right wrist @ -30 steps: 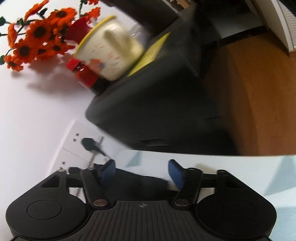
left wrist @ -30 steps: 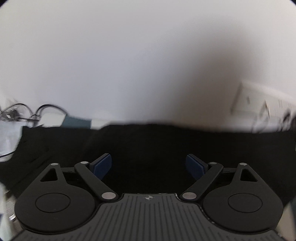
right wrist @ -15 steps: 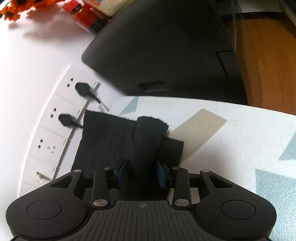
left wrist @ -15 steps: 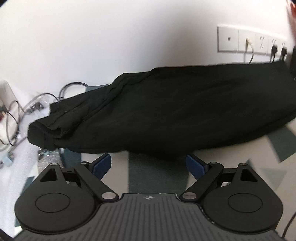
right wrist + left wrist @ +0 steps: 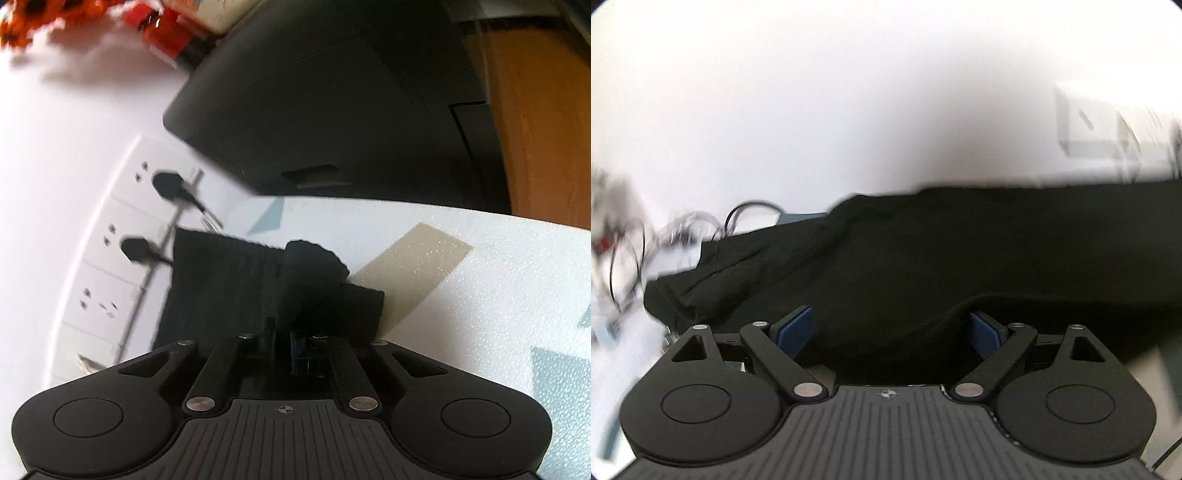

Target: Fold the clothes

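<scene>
The right gripper (image 5: 282, 345) clamps the ribbed end of a black garment (image 5: 236, 284); the left gripper (image 5: 892, 326) hovers released over its edge, apparently poised to pinch next.

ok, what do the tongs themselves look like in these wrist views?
Both match: matte black bodies with a ribbed grey centre plate bearing a small crosshair mark, two round black discs, black linkage arms with silver pivot pins. Left tongs show blue pads; right tongs only a sliver of blue. No cables or sleeves visible.

Ahead of my right tongs (image 5: 282, 345) a black box (image 5: 332, 110) and plugged wall sockets (image 5: 122, 236) block passage; the patterned counter (image 5: 480, 295) rightward lies open.
</scene>
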